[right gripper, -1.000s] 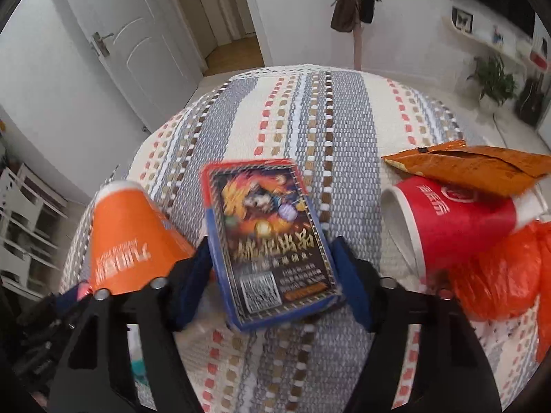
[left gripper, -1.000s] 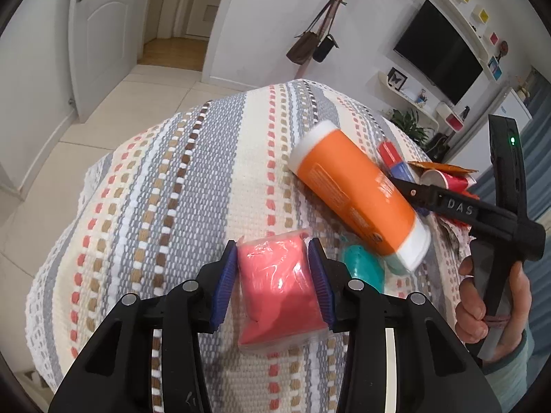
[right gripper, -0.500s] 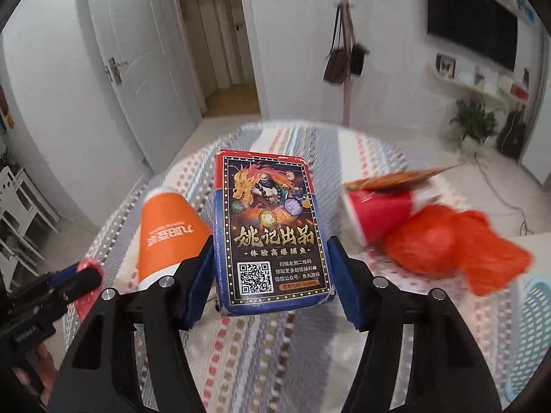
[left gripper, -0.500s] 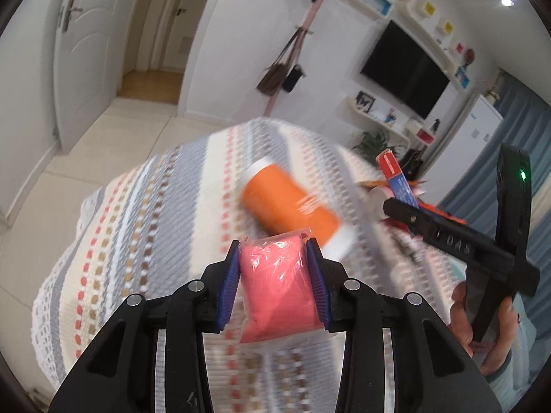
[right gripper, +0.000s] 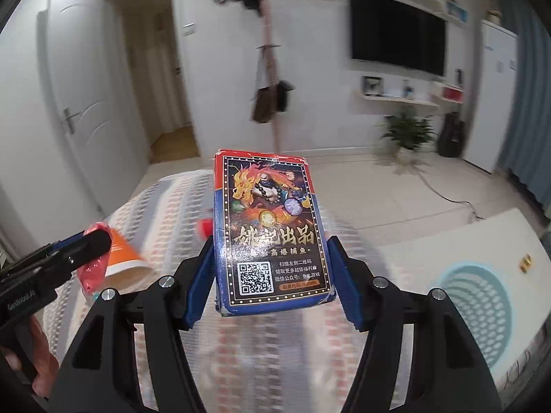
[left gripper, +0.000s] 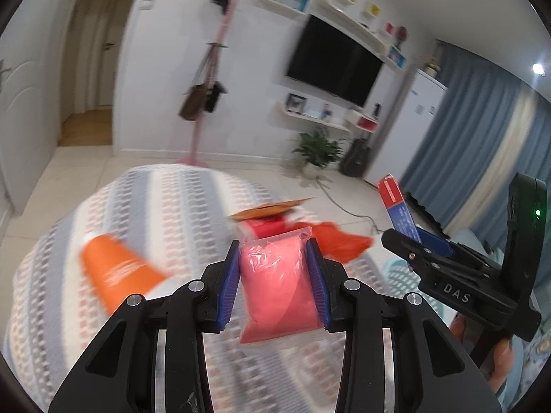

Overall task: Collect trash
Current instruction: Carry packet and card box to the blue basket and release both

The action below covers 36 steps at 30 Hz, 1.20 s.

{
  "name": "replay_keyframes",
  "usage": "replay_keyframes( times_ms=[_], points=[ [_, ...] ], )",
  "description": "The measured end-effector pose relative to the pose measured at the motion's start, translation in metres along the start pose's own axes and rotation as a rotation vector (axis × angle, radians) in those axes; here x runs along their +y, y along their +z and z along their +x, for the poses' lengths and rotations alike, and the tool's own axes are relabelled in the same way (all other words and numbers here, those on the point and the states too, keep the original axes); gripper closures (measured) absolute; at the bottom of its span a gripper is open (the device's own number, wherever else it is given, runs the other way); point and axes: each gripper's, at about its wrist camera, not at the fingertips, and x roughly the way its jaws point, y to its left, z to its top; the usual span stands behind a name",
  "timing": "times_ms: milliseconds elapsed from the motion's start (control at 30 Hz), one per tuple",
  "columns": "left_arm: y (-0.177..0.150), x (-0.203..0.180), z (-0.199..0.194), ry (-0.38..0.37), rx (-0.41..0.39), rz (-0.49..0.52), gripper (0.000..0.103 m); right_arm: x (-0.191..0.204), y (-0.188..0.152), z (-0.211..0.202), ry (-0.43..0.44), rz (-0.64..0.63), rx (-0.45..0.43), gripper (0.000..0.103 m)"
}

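My left gripper is shut on a pink plastic packet and holds it above the striped table. My right gripper is shut on a blue and red card box and holds it up above the table. The right gripper with the box shows at the right of the left wrist view. The left gripper with the packet shows at the left of the right wrist view. A light blue mesh basket stands low at the right.
On the table lie an orange bottle, a red cup, an orange snack bag and an orange plastic bag. A coat stand is behind the table. A white surface lies by the basket.
Both grippers have lifted their items off the table and swung to the right, towards the basket. The views now look higher into the room.
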Motion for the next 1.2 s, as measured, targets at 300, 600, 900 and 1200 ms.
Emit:
replay_keyframes(
  times_ms=[300,600,900,1200],
  points=[
    [0.009,-0.089,0.067,-0.124,0.049,0.102,0.067,-0.103,-0.012,-0.024,-0.137,0.130,-0.022,0.044],
    [-0.008,-0.188,0.148,-0.254,0.147,0.220,0.067,-0.212,-0.042,-0.024,-0.303,0.280,0.014,0.044],
    [-0.063,-0.246,0.240,-0.331,0.366,0.260,0.067,-0.314,-0.110,0.002,-0.426,0.487,0.186,0.043],
    [-0.102,-0.272,0.280,-0.343,0.509,0.284,0.066,-0.353,-0.150,0.025,-0.446,0.597,0.298,0.042]
  ],
)
